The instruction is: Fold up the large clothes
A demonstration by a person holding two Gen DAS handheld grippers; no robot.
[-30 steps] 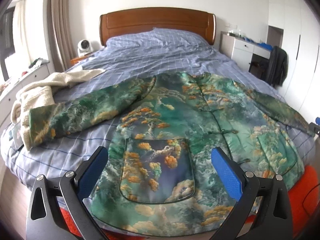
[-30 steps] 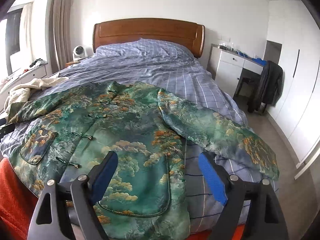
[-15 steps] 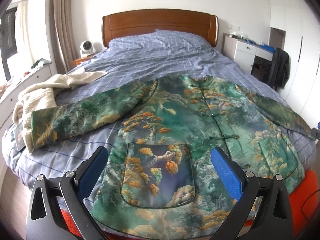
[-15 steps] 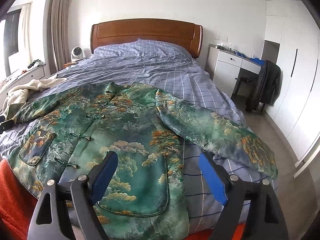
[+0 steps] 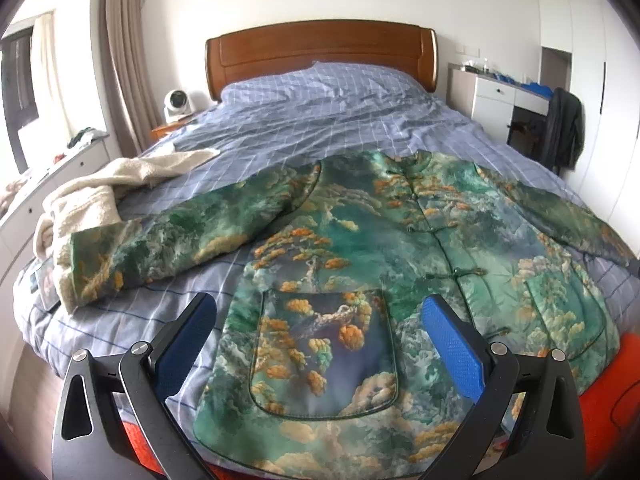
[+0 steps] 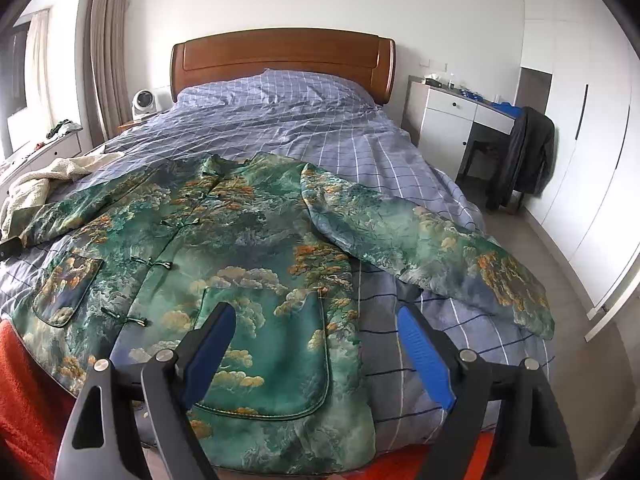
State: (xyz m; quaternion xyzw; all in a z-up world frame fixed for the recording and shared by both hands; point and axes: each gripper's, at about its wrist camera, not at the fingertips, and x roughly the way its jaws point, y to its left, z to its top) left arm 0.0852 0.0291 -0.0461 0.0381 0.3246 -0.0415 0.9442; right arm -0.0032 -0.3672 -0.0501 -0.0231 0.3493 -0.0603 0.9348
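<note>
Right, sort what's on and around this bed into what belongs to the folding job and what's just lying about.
Part of the job:
- green brocade jacket with orange pine and cloud pattern, spread flat, sleeves out
- left gripper, open above the hem
- right gripper, open above the hem

Just lying about:
- cream fleece garment
- small white fan
- dark coat on the chair

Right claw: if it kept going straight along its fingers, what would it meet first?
Most likely the green jacket, near its patch pocket and side edge. The right claw is open and empty above it; depth is unclear.
</note>
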